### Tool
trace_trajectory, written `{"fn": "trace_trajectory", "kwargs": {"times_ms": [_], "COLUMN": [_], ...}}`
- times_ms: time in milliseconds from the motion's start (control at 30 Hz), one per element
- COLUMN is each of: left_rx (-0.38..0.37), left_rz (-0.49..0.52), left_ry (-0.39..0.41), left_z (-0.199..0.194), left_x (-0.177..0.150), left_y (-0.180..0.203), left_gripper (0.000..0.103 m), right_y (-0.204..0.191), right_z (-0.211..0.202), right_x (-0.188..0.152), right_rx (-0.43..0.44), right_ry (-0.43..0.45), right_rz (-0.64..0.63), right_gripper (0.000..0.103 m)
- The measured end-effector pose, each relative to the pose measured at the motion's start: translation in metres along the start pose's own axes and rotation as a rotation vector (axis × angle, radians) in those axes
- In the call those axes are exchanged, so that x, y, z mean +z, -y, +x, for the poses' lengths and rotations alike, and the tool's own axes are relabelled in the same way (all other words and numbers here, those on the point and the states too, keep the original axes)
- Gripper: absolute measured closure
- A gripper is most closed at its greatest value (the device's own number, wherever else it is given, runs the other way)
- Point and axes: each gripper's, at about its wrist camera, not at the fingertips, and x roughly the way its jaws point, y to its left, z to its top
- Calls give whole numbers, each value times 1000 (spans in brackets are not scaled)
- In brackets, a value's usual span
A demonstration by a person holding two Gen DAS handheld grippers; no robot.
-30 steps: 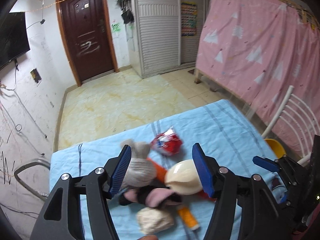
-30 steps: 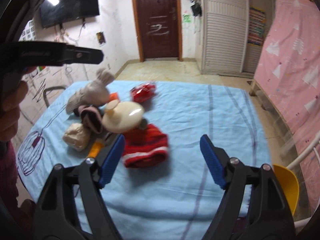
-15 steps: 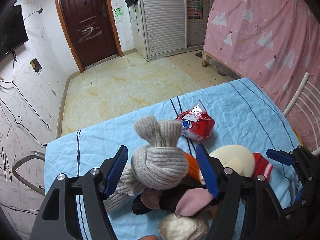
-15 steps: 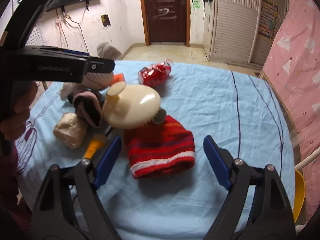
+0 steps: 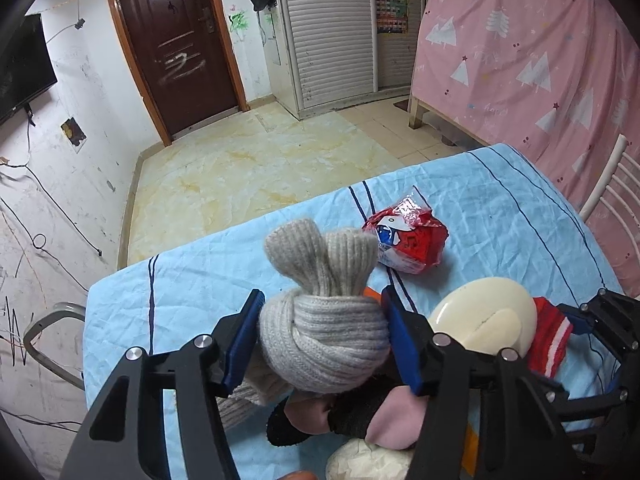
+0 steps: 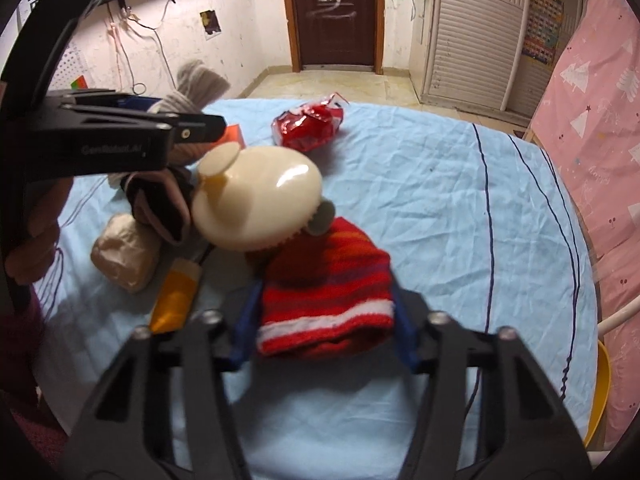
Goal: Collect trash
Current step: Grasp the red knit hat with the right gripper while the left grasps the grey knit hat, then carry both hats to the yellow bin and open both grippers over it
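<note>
Left wrist view has your left gripper [image 5: 322, 340] tilted steeply down over the blue-clothed surface [image 5: 500, 208], its jaws having just closed in until both blue pads press the knotted grey knit sock [image 5: 324, 344]. Your right gripper [image 6: 324, 330] slants down likewise; its jaws have just narrowed around the cuff of the red striped knit hat [image 6: 326, 292], and the pads seem to touch it, though blur hides how firmly. The trash, a crumpled red snack wrapper [image 5: 408, 240], lies untouched at the far side of the pile, apart from both grippers. Only the right wrist view shows your hand [image 6: 34, 236] wrapped round the left gripper's handle, the orange tube [image 6: 174, 300] whole, and the pale crumpled wad [image 6: 124, 258] clear of the cream dome-shaped brush [image 6: 256, 204]. White lettering on the left gripper's side is there, but too blurred to read with confidence.
</note>
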Motion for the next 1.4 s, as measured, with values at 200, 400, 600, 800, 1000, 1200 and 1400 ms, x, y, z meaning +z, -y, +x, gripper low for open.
{"fn": "trace_trajectory", "kwargs": {"times_ms": [200, 400, 600, 800, 1000, 1200, 1400], "left_rx": [12, 20, 16, 13, 4, -29, -110], "left_rz": [-1, -18, -6, 48, 114, 181, 264], "left_ry": [34, 81, 130, 169, 192, 207, 211], "left_z": [-22, -52, -83, -107, -123, -131, -130], "left_x": [-5, -5, -2, 3, 12, 19, 28], "left_y": [3, 5, 22, 58, 102, 154, 218], "left_gripper": [52, 52, 52, 52, 52, 52, 52], "right_y": [2, 9, 29, 51, 80, 120, 164], "right_z": [-20, -52, -82, -110, -134, -155, -165], "right_x": [-9, -18, -28, -39, -56, -75, -97], "right_rx": [-9, -26, -42, -62, -86, -121, -171], "right_ry": [40, 104, 176, 238, 294, 341, 347], "right_rz": [-8, 5, 51, 99, 160, 237, 313], "right_gripper": [78, 80, 80, 80, 80, 80, 80]}}
